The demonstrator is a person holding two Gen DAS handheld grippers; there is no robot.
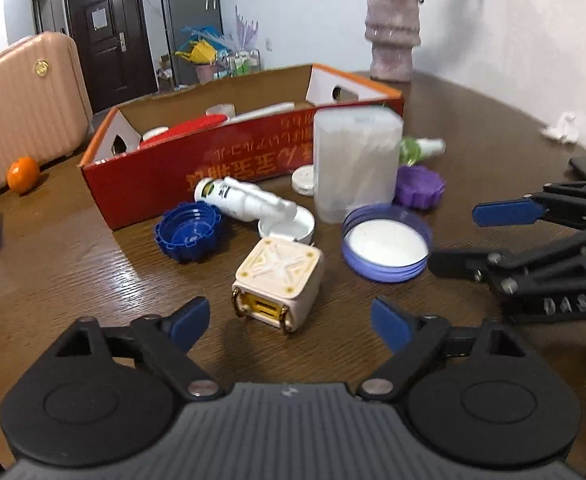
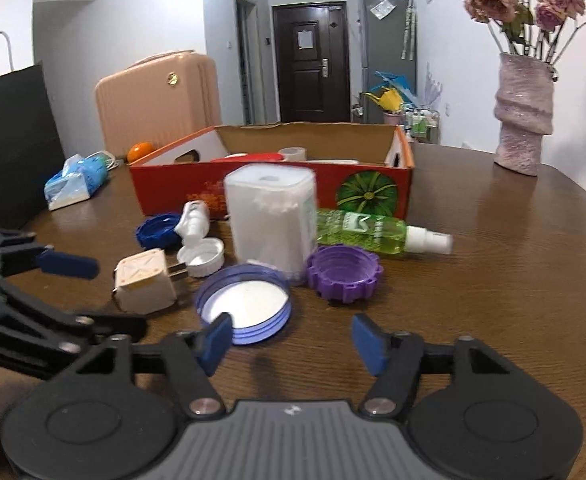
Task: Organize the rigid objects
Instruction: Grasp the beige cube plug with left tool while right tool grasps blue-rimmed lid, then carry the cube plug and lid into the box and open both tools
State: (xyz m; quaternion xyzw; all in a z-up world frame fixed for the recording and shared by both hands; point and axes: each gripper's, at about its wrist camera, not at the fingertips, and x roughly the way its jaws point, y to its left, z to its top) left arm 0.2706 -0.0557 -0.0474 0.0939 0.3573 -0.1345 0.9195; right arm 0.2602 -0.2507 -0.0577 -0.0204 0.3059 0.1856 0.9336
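Note:
A red cardboard box [image 1: 197, 168] [image 2: 365, 178] stands open on the wooden table with a few items inside. In front of it lie a cream plug charger [image 1: 279, 280] [image 2: 145, 284], a blue cap [image 1: 189, 232] [image 2: 157, 232], a white bottle [image 1: 245, 200] [image 2: 193, 220], a clear tub [image 1: 355, 164] [image 2: 271, 220], a lilac lid [image 1: 387, 242] [image 2: 245, 304], a purple cap [image 1: 419, 186] [image 2: 345, 274] and a green spray bottle [image 2: 365, 232]. My left gripper [image 1: 289, 322] is open and empty, just short of the charger. My right gripper [image 2: 289, 340] is open and empty, near the lilac lid.
A pink vase [image 1: 393, 36] [image 2: 525, 116] with dried flowers stands at the table's back. A tissue pack [image 2: 77, 182], an orange [image 1: 23, 174] and a pink suitcase [image 1: 21, 108] are at the left. A crumpled tissue [image 1: 561, 128] lies at the right.

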